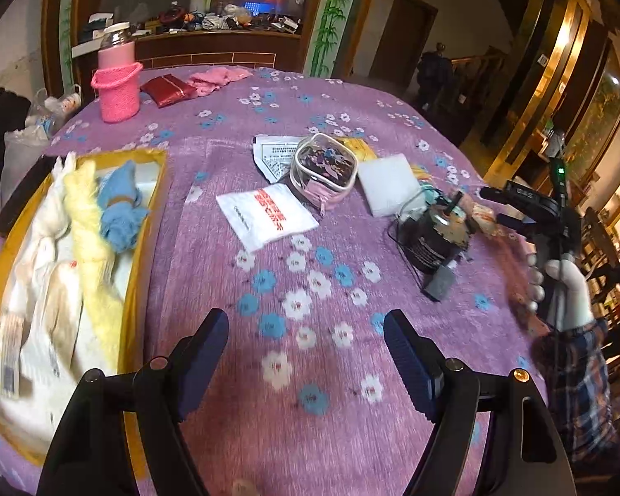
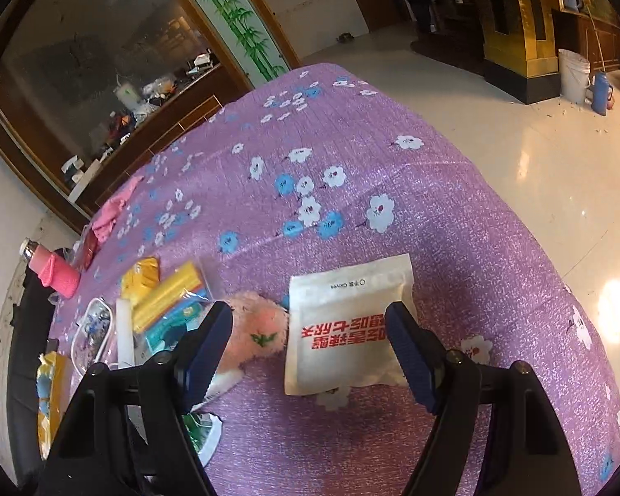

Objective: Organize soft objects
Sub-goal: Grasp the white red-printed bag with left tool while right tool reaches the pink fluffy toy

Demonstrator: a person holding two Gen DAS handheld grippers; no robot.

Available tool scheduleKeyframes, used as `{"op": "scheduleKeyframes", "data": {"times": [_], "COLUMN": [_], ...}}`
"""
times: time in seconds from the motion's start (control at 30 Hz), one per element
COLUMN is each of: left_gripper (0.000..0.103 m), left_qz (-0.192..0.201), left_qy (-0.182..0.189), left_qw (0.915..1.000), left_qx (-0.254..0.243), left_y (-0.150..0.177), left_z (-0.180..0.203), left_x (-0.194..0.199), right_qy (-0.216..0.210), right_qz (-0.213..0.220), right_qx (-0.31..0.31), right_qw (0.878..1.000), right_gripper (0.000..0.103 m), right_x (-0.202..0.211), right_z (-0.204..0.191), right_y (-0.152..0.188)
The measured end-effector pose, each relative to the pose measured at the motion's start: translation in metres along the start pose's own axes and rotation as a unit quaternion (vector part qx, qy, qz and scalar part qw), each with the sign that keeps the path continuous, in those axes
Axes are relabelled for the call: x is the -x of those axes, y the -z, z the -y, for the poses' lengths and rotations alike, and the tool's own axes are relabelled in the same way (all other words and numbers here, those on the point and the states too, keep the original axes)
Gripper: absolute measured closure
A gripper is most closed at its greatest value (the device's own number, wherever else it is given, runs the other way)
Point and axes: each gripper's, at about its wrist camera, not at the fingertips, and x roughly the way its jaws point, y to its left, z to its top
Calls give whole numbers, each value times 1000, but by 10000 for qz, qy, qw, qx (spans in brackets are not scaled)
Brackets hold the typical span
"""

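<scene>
Both claws hang released over the purple floral desk (image 1: pixel 211 190), the right claw (image 2: pixel 310 343) above a white glove packet (image 2: pixel 343 330), the left claw (image 1: pixel 306 351) beside a gold box (image 1: pixel 142 289) of cloths.

Purple floral tablecloth (image 1: pixel 310 124) covers table. Pink-sleeved bottle (image 1: pixel 118 78) upright at far left edge. White bucket (image 2: pixel 573 74) and blue flask (image 2: pixel 600 91) on floor.

Left gripper (image 1: pixel 306 355) jaws wide apart, nothing between. Right gripper (image 2: pixel 310 347) jaws apart, pointing downward; gloved hand (image 1: pixel 566 289) grips handle.
</scene>
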Motion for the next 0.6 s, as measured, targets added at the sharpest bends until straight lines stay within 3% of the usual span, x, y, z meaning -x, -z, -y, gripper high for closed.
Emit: {"op": "scheduleKeyframes", "data": {"times": [0.13,0.3,0.5,0.6], "left_gripper": [22,22,22,21], "left_qz": [22,-304,-478,-575], "left_qy": [-421,-822,-717,-822], "left_qw": [9985,9919,9931,9891], "left_qx": [-338,-916,-791,-1081], "left_y": [-22,-51,-83,-90], "left_z": [1,-5,-9,-1], "left_x": [-27,-72,-111,-136], "right_qy": [-62,-76,-18,-9], "right_qz": [35,142,133,96], "right_qx": [61,50,70,92], "right_qw": [10000,9999,9999,9999], "right_gripper": [28,28,28,28], "right_x": [3,8,7,5], "right_z": [-4,-4,-3,-4], "right_y": [3,2,1,1]}}
